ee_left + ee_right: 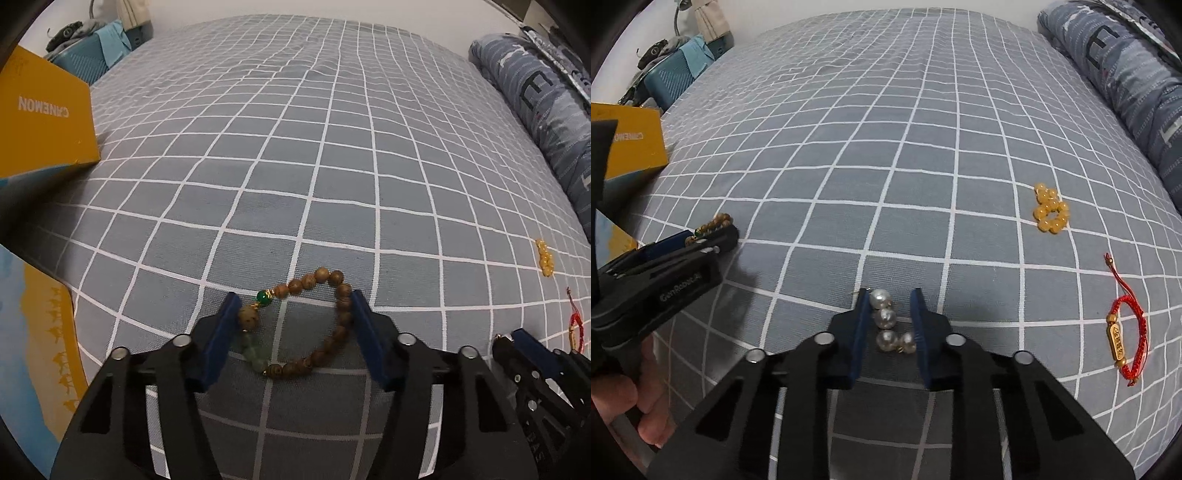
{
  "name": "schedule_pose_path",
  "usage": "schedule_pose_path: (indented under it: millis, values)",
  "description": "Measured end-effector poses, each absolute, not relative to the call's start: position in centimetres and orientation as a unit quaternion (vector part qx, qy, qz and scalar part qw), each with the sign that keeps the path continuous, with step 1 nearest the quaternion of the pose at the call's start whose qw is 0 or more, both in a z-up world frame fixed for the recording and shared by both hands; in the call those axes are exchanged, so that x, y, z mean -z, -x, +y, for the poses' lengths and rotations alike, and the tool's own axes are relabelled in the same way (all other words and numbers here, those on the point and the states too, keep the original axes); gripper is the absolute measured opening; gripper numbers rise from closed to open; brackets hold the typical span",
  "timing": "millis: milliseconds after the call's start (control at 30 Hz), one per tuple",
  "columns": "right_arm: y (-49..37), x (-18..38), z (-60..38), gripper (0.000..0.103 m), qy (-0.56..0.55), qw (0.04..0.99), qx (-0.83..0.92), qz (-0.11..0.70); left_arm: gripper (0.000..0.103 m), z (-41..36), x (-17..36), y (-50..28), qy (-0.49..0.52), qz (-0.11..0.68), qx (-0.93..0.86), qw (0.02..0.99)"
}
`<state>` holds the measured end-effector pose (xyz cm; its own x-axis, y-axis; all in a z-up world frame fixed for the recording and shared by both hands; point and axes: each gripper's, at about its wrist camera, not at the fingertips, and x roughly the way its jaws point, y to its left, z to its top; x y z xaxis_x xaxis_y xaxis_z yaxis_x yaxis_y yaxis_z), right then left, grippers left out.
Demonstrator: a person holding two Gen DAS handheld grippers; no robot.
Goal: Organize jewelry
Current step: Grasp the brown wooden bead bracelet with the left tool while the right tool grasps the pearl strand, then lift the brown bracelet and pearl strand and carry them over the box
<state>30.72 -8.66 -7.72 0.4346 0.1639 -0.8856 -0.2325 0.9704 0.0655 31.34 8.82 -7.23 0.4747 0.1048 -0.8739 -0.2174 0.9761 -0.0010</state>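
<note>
Two grippers share our view, both tilted steeply down at a bed (332,147) covered in a grey sheet with a white grid. Nearest to us, the left gripper (291,306) brackets a wooden bead bracelet (328,332) lying flat on the sheet; its blue fingers (221,339) stand about half open, each touching or nearly touching the loop's outer beads, and we cannot tell whether they press. The right gripper (890,310) sits just beside it, its fingers (858,332) narrowed around a small cluster of pearl earrings (886,325), the left pad against the pearls and the right one touching the lowest pearl. A hand (635,398) holds the left gripper's handle at the lower left of the right wrist view. Farther right on the sheet lie a red cord bracelet (1126,332) with a gold charm and, beyond it, a ring of yellow beads (1051,212), both well apart from the fingers. To the left stands a yellow box (40,122). A rolled blue quilt (1126,74) lines the far right edge.
</note>
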Motion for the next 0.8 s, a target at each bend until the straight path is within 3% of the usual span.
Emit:
schedule_pose_path:
  millis: [33,100,167,800]
  values:
    - [-30.6,7.7,-8.7,0.012,0.033,0.846,-0.117,0.52,0.046,9.0,7.2,-31.3,0.057,0.505,-0.094,0.856]
    - [-30.6,7.6,-8.8,0.011,0.031,0.845,-0.115,0.521,0.019,9.1,7.0,-31.2,0.06,0.508,-0.095,0.854]
    - [-30.5,7.5,-8.7,0.011,0.032,0.846,-0.114,0.52,0.011,9.2,6.9,-31.2,0.062,0.511,-0.092,0.852]
    - [-30.0,6.1,-9.4,0.011,0.018,0.857,-0.107,0.503,0.011,9.1,4.5,-29.6,0.067,0.483,-0.079,0.869]
